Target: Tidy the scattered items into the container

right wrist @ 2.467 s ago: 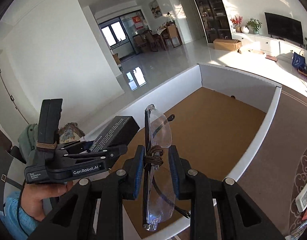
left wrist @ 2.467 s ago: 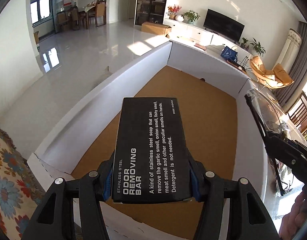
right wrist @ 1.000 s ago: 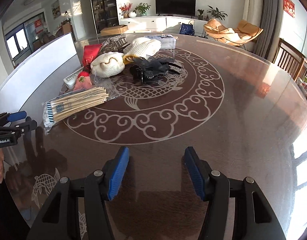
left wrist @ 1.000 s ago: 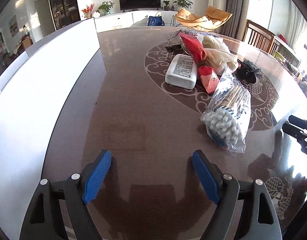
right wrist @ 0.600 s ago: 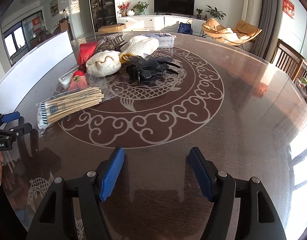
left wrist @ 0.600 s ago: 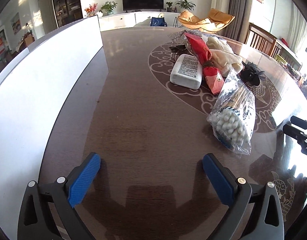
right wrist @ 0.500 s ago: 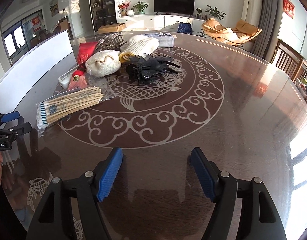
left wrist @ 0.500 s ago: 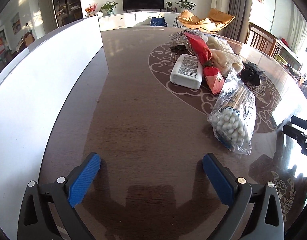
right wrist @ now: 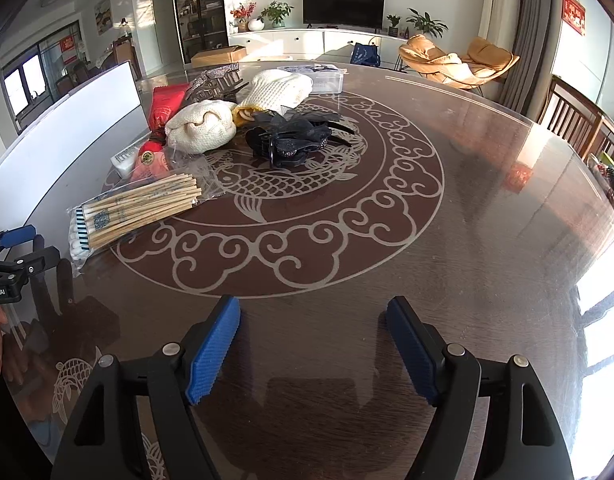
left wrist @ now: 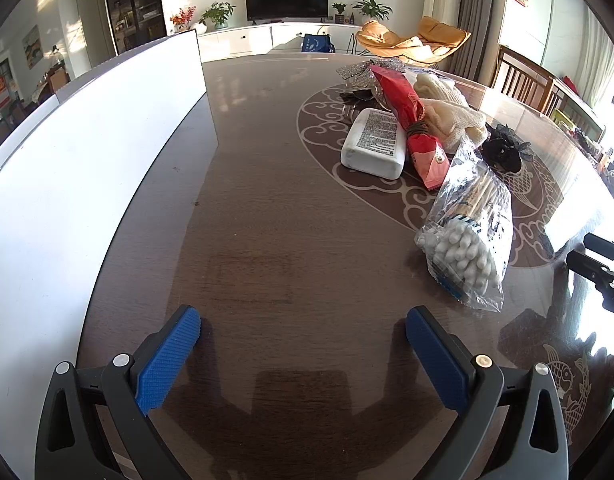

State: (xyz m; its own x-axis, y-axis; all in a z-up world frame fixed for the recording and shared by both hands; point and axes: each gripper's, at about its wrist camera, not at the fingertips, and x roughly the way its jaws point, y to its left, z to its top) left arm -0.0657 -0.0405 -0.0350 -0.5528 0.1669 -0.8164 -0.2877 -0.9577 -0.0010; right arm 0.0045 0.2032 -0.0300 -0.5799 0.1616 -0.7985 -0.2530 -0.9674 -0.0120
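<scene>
Dark polished wood is filling both views as I am holding the two grippers over the table [left wrist: 267, 220], pointing down at bare surface. The left gripper [left wrist: 303, 344] is standing spread wide with nothing between its blue pads; the right gripper [right wrist: 313, 340] has just been opening its jaws further and is also carrying nothing. In the left wrist view the white container [left wrist: 87, 152] is running along from nine to eleven o'clock, while the scattered items are lying from one to three o'clock: the bag of cotton swabs [left wrist: 471, 232] nearest, then the white soap packet [left wrist: 375, 142], the red pouch [left wrist: 411, 120] resting across it, the cream knit cloth [left wrist: 447, 116] and the black hair clip [left wrist: 505, 150]. In the right wrist view the same pile is sitting at ten to twelve o'clock. I am judging the swab bag as the likeliest next pick, and its slick, loose plastic is worrying me: a pinch on the film alone could be slipping or tearing. The red pouch is overlapping its neighbours, so dragging one item may be pulling others along or nudging them across the glossy top.
</scene>
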